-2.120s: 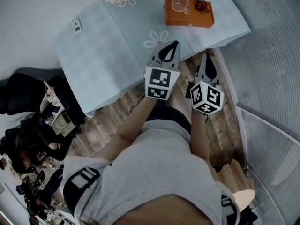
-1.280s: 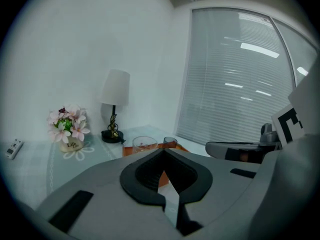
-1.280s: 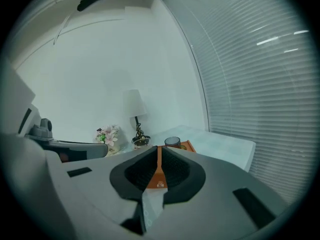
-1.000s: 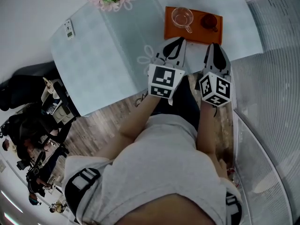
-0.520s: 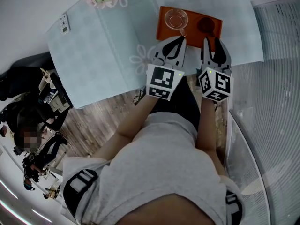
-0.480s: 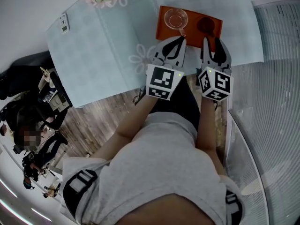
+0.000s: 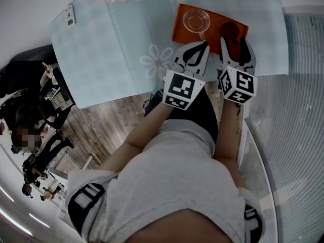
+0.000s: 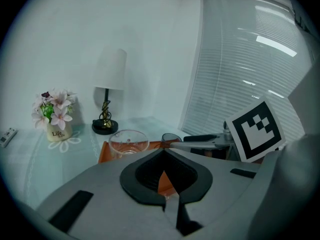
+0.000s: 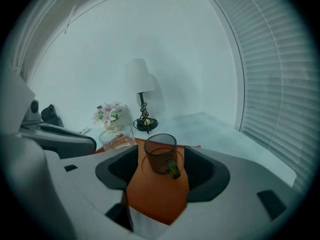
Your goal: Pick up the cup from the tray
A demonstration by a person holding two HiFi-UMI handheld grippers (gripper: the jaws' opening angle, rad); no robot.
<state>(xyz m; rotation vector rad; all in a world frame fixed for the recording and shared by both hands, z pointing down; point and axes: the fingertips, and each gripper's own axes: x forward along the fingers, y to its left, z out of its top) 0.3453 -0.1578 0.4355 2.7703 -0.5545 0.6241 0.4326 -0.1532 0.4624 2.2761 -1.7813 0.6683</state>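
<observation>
An orange tray (image 7: 182, 28) lies at the table's near right corner. On it stand a clear glass cup (image 7: 196, 19) and a brown tinted cup (image 7: 230, 29). In the right gripper view the brown cup (image 9: 159, 153) stands upright on the tray (image 9: 157, 196) with its handle facing me. My right gripper (image 9: 160, 156) is opening, its jaws flank the cup, and the pads stay off it. My left gripper (image 8: 163, 156) is shut and empty. It hovers just short of the clear cup (image 8: 128, 143). From above, the right gripper (image 7: 236, 40) partly hides the brown cup.
A pale blue cloth covers the table (image 7: 116, 39). A flower vase (image 8: 55, 118) and a small lamp (image 8: 107, 109) stand behind the tray, and a remote (image 7: 70, 15) lies at far left. Window blinds (image 8: 250, 59) close off the right side. The table edge is right under both grippers.
Both grippers moved forward to the tray's near edge. The right jaws went from shut to spread, with the brown cup now between them. The left jaws stayed shut.
</observation>
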